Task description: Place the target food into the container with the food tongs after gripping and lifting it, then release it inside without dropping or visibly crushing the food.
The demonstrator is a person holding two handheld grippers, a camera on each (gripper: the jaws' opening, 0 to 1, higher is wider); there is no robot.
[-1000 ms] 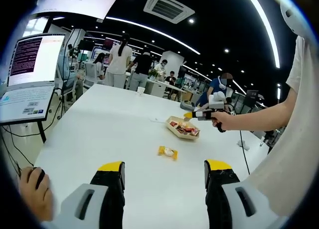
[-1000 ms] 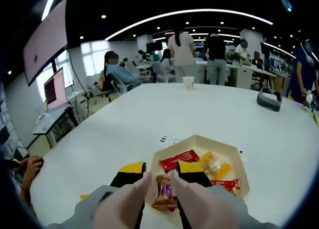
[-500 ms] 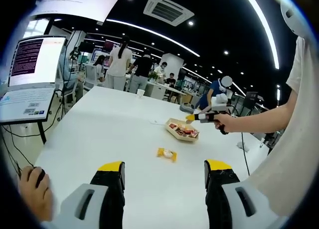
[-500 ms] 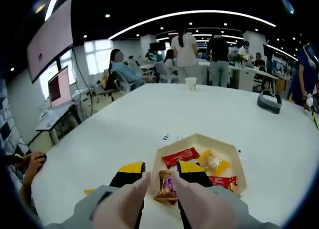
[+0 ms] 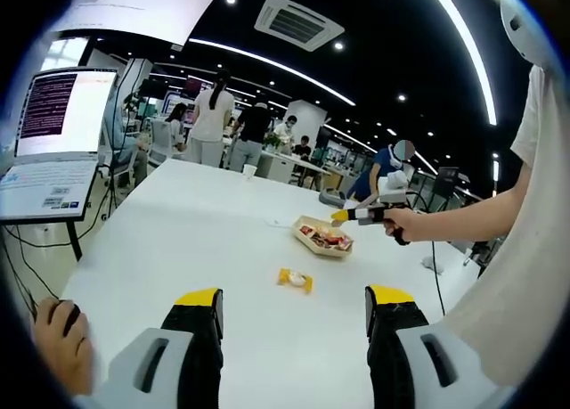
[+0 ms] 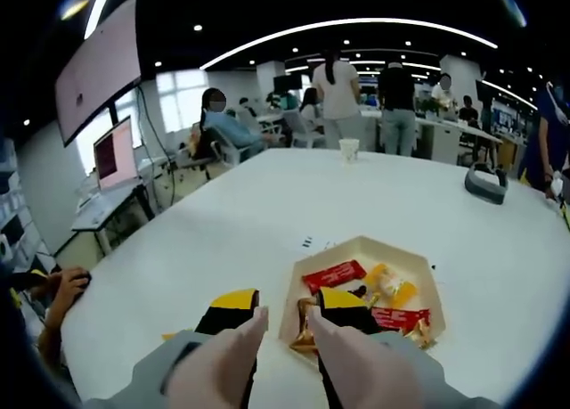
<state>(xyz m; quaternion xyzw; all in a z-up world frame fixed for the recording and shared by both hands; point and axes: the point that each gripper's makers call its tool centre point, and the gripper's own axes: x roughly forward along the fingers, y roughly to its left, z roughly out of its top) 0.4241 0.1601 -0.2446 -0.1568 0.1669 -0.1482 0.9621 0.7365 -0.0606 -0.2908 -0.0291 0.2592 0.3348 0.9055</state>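
Right gripper (image 6: 283, 313): translucent pale tongs mounted over yellow-tipped black fingers (image 6: 233, 313), set narrow, with a crinkled brown-gold foil candy (image 6: 305, 327) between the tips; whether the tips actually press on it cannot be told. Candy at the near left rim of the container (image 6: 338, 250), a shallow, cream-coloured, hexagon-shaped tray of thin card or plastic. Inside the tray: a glossy red flat wrapper (image 6: 334, 274) at the far left, a yellow-orange wrapped sweet (image 6: 390, 284) to its right, another red wrapper (image 6: 396, 318) near the right side. Small dark marks on the bench just beyond the tray's far left corner.

Left gripper (image 5: 294, 338): grey moulded bodies, black fingers (image 5: 203, 333) with yellow caps, spread wide and holding nothing, low over the near bench. Farther out, one yellow-wrapped sweet (image 5: 295, 280) lying alone on the bench, well short of the tray. Right gripper seen from the left gripper view at the tray's right side, gripped by a bare hand (image 5: 408, 224) on an outstretched arm.

Bench (image 6: 223, 231): broad, smooth, matte white, rounded edge. White paper cup (image 6: 350, 149) at its far side; a dark grey headset-like object (image 6: 487, 181) at far right. Lit monitor (image 5: 58, 110) at the left. Open-plan office, black ceiling with curved light strips and spot lamps, people standing and seated in the distance.
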